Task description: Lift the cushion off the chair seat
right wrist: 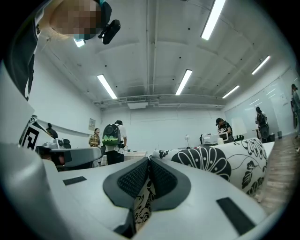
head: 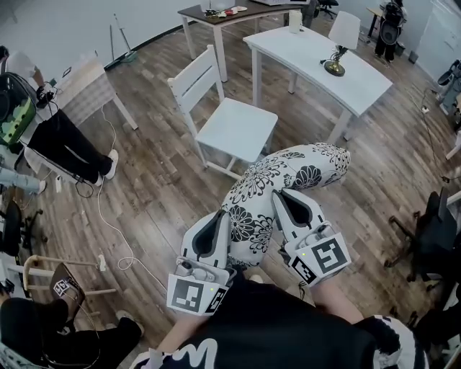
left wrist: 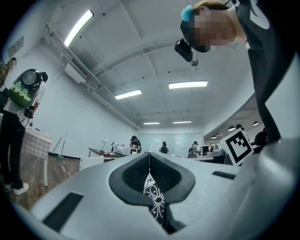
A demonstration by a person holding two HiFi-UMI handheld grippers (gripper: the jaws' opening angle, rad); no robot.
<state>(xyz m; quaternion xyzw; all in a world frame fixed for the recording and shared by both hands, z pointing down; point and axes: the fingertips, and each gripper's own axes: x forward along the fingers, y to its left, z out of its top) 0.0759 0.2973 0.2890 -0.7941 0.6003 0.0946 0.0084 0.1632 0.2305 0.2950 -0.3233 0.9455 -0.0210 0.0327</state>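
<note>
The white cushion [head: 292,176], printed with black flowers, is held in the air, sagging forward beyond both grippers. One fold of its fabric is clamped in the left gripper [head: 220,220] and another in the right gripper [head: 284,198] (both clenched tight). The white chair [head: 234,130] stands ahead, well apart from the cushion.

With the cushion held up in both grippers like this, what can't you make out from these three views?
- Head view: the cushion's near end is hidden under the left gripper, the right gripper and the person's torso.
- Left gripper view: only a sliver of cushion shows between the shut jaws; the gripper body covers the rest.
- Head view: items on the brown table are too small to name.
</note>
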